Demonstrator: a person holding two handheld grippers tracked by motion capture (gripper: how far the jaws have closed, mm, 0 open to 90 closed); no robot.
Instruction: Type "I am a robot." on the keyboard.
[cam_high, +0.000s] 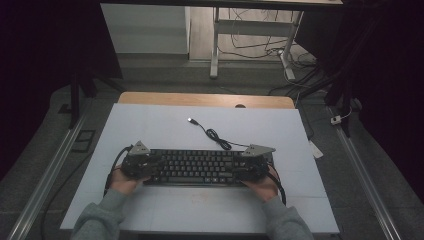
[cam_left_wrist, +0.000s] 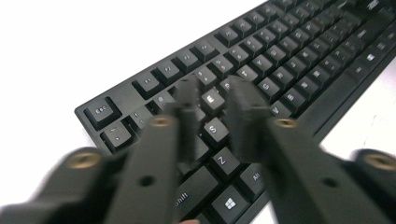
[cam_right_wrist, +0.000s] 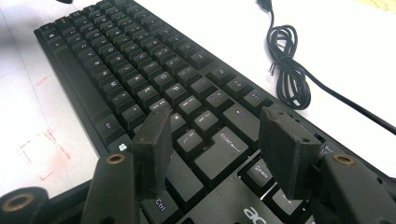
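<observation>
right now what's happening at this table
A person holds a gripper in each hand over a black keyboard on the white table. The left gripper hovers with its jaws a little apart above the E and S keys; the right gripper sits open over the Enter key end. Neither is gripping anything. The keyboard's USB cable lies coiled behind it, unplugged.

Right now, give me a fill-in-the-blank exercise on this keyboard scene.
1. Both grippers hover over a black ____.
2. The left gripper hangs over the end with the ____ key.
3. The right gripper has its jaws ____, above the Enter key.
4. The coiled cable lies on the ____ table cover.

Missing words: keyboard; Esc; open; white
</observation>
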